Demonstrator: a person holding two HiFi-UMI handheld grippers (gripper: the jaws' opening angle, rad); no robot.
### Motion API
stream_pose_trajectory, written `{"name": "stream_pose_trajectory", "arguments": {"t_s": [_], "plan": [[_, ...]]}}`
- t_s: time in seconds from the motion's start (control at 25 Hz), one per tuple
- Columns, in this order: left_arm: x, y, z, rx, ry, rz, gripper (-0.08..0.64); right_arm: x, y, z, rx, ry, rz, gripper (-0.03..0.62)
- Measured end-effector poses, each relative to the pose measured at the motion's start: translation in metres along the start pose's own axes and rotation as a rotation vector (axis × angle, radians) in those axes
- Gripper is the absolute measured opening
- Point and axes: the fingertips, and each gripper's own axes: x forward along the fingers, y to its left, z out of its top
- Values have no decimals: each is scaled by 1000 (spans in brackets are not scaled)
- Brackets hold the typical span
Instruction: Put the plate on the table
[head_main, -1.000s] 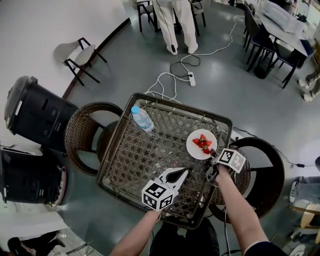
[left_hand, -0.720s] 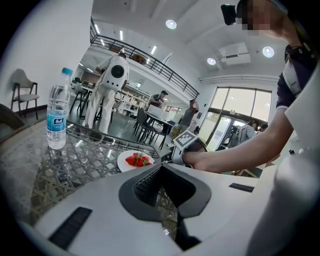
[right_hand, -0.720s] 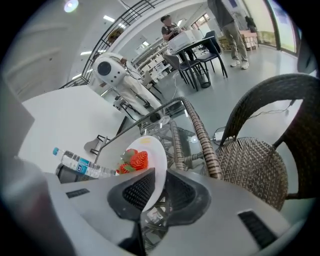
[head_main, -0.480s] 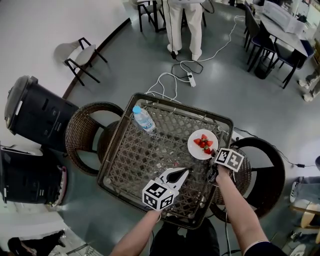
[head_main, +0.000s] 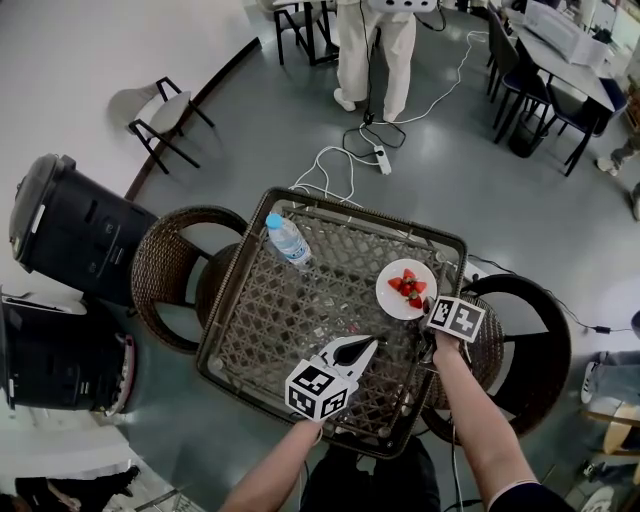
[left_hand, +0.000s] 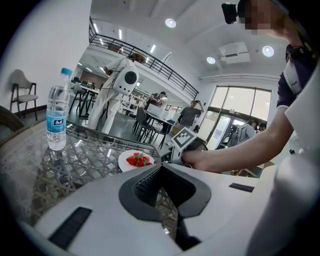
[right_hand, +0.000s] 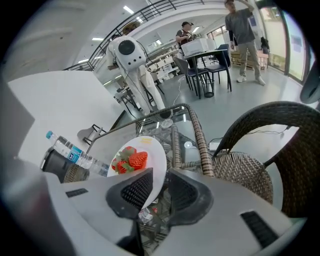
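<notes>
A white plate (head_main: 406, 288) with strawberries (head_main: 406, 285) lies flat on the wicker-and-glass table (head_main: 233, 283), near its right edge. My right gripper (head_main: 428, 312) sits at the plate's near rim. In the right gripper view the plate (right_hand: 153, 156) has its rim between the jaws, with a dark gap beside the right pad, so the right gripper (right_hand: 161, 176) reads as open. My left gripper (head_main: 368, 343) hovers over the table's front middle, shut on nothing, left of the plate (left_hand: 131, 161). In its own view the left gripper (left_hand: 161, 168) has its tips touching.
A water bottle (head_main: 287, 240) stands at the table's back left. Wicker chairs flank the table on the left (head_main: 165, 260) and right (head_main: 530, 340). A white cable and power strip (head_main: 383, 157) lie on the floor behind, near a white-clad figure (head_main: 375, 50).
My right gripper has shifted slightly left at the plate's rim. The plate and the left gripper have stayed where they were. The white figure behind has moved right.
</notes>
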Motion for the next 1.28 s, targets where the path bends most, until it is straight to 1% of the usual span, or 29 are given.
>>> {"name": "stream_pose_trajectory", "arguments": {"t_s": [0.2,0.28,0.32,0.4,0.44,0.56,0.76,1.0,1.28], "plan": [[2,0,2,10,12,3,6,-8,-3,6,-72,-27,-39,77],[2,0,4,14,14,5,6,-15,-1,11,-125,-57,-44,75],[2,0,5,17,13,5,6,-19,3,14,-156,-76,-32,72],[2,-2,10,25,8,3,6,-31,15,22,-217,-120,15,14],[2,-4,14,31,5,1,6,-38,23,26,-244,-143,46,5],[2,-11,26,51,-5,-9,7,-63,46,38,-307,-212,129,5],[0,-29,46,90,-28,-36,6,-112,81,49,-400,-318,243,5],[-9,-46,69,98,-77,-50,6,-171,119,56,-488,-436,375,3],[-26,-67,91,136,-120,-65,6,-228,154,55,-608,-541,465,3]]}}
